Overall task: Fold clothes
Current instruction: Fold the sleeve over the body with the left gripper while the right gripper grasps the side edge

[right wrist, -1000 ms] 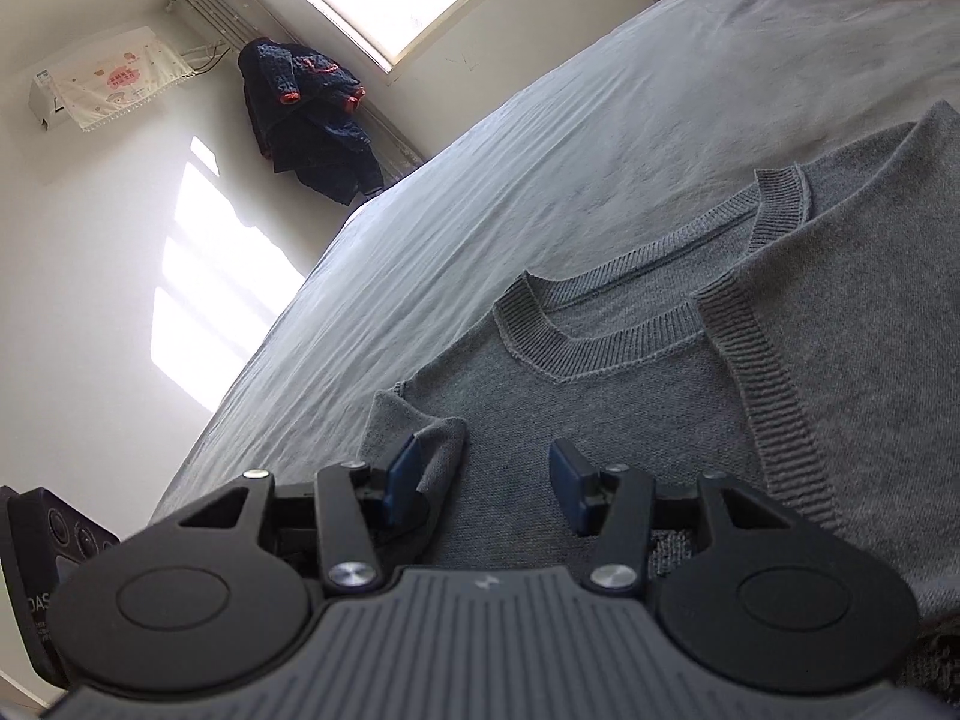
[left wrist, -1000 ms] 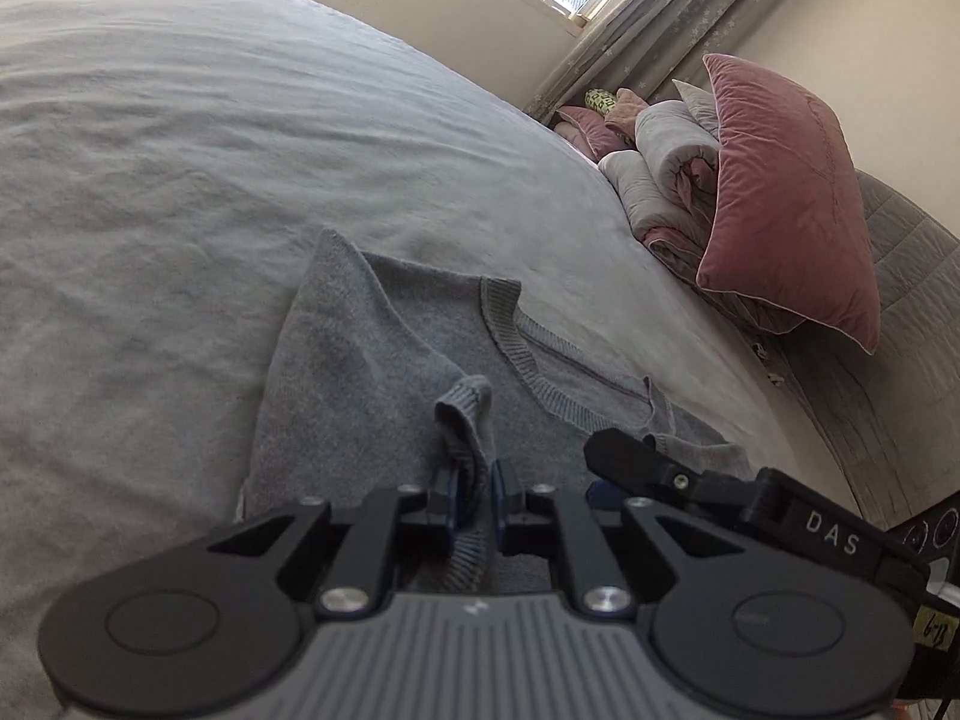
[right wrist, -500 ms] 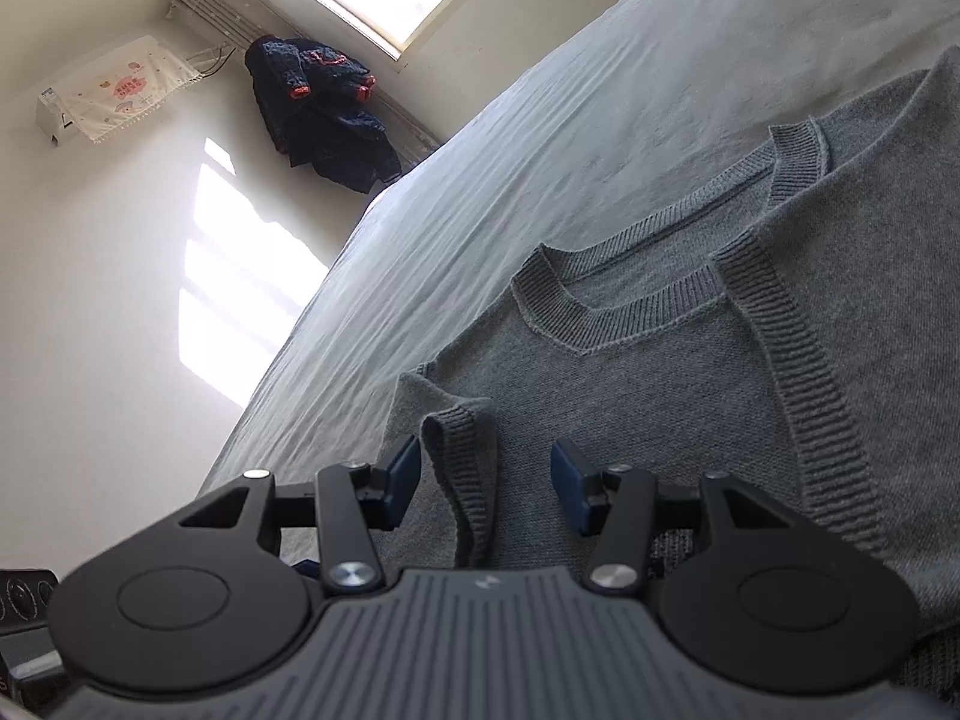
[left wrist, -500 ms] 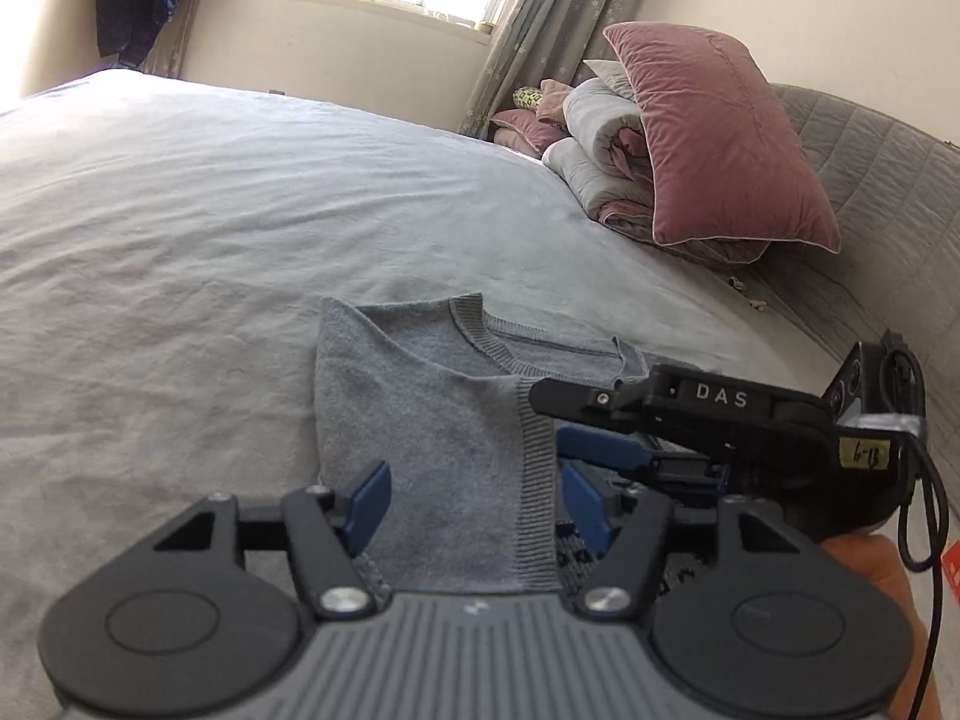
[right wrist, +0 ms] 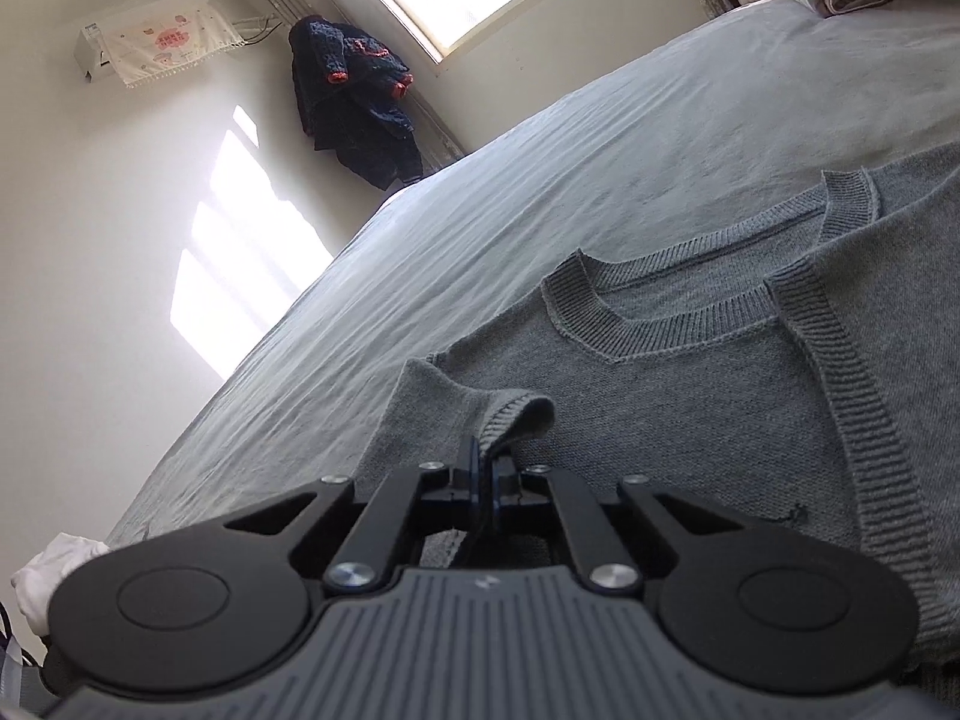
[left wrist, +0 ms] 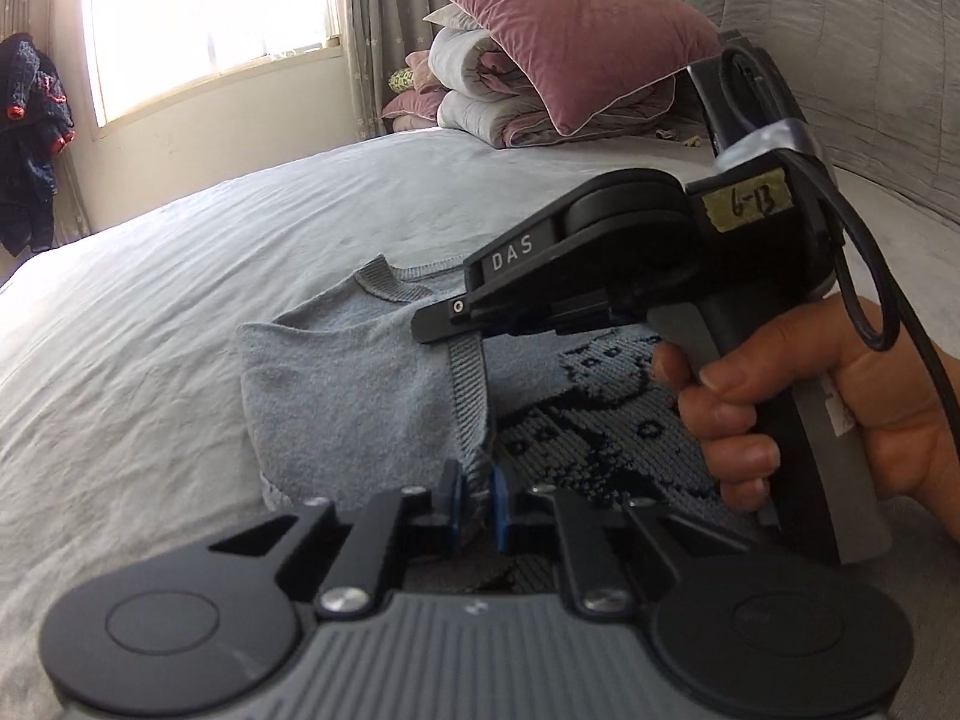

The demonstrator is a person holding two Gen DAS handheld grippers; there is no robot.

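Note:
A grey knit sweater [left wrist: 348, 384] lies partly folded on the bed, its ribbed neckline [right wrist: 678, 324] facing the window. My left gripper [left wrist: 475, 501] is shut on the sweater's ribbed hem edge, which hangs taut up to the right gripper. In the left wrist view the right gripper [left wrist: 462, 324] is held by a hand above the sweater, pinching the same ribbed band. In the right wrist view the right gripper [right wrist: 483, 474] is shut on a ribbed cuff edge [right wrist: 522, 414] lifted off the sweater.
The grey bed sheet [left wrist: 150, 312] spreads all around. A pink pillow [left wrist: 558, 30] and rolled quilts [left wrist: 480, 108] sit at the headboard. A dark jacket [right wrist: 354, 102] hangs by the window. A white cloth [right wrist: 54, 570] lies at the bed's left edge.
Both grippers were open half a second ago and have closed on the sweater's ribbed edges. The left gripper has swung toward the right one, which now holds its edge raised.

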